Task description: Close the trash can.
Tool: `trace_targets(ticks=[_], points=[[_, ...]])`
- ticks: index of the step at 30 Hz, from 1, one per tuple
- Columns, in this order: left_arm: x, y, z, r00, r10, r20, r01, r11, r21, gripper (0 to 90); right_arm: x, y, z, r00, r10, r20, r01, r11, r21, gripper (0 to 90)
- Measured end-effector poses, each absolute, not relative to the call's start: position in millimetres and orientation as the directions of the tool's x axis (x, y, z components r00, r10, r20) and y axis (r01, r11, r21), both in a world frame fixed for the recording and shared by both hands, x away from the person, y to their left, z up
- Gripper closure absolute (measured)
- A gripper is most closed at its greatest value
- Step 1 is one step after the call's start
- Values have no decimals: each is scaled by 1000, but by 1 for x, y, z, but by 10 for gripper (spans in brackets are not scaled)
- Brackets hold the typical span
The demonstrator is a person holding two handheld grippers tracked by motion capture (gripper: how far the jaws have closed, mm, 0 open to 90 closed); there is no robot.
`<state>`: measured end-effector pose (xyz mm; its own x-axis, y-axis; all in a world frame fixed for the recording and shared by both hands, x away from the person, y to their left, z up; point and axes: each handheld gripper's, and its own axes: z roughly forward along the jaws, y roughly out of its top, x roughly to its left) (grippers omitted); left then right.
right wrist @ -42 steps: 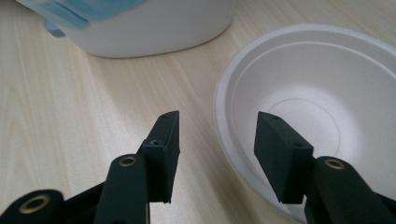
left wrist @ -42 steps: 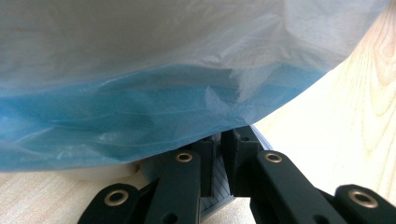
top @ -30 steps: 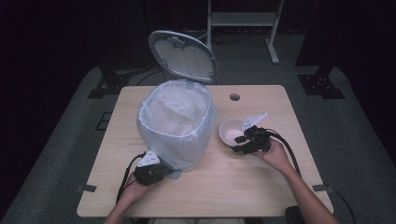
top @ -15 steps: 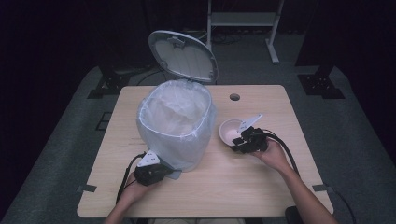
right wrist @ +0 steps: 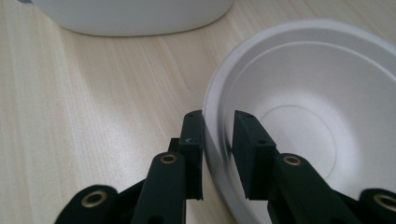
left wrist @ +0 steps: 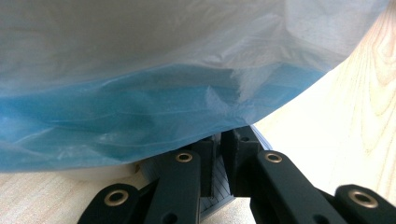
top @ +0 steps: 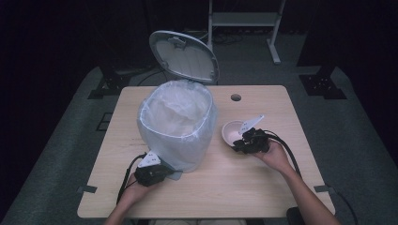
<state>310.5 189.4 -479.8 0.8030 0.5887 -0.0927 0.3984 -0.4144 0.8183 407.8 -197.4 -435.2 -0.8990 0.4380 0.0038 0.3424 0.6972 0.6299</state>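
Note:
A white bin (top: 176, 124) lined with a pale blue plastic bag (left wrist: 163, 70) stands mid-table, its lid (top: 185, 56) raised behind it. My left gripper (top: 165, 174) lies at the bin's front foot. Its jaws (left wrist: 219, 140) are shut on the grey ridged pedal (left wrist: 217, 186) under the bag's hem. To the right of the bin sits an empty white foam bowl (top: 231, 130). My right gripper (top: 238, 143) straddles its near rim (right wrist: 212, 140), one jaw outside and one inside. These jaws (right wrist: 218, 116) have just been closing, and a narrow gap still shows at the inner pad.
A round cable hole (top: 235, 97) sits in the wooden table (top: 263, 187) behind the bowl. The bin's white base (right wrist: 130, 16) is close to the bowl's left. A metal stand (top: 244, 18) is on the floor beyond the table.
The right gripper's jaws have drawn in around the bowl's rim. Both hands, the bowl and the bin stay where they were.

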Motion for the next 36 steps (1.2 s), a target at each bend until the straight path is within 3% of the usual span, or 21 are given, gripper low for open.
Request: trace_targets(ticks=[36], points=[[311, 190, -480, 802, 589, -95, 400, -413, 818, 839, 391, -211, -400, -881, 457, 120, 412, 619, 668, 822]])
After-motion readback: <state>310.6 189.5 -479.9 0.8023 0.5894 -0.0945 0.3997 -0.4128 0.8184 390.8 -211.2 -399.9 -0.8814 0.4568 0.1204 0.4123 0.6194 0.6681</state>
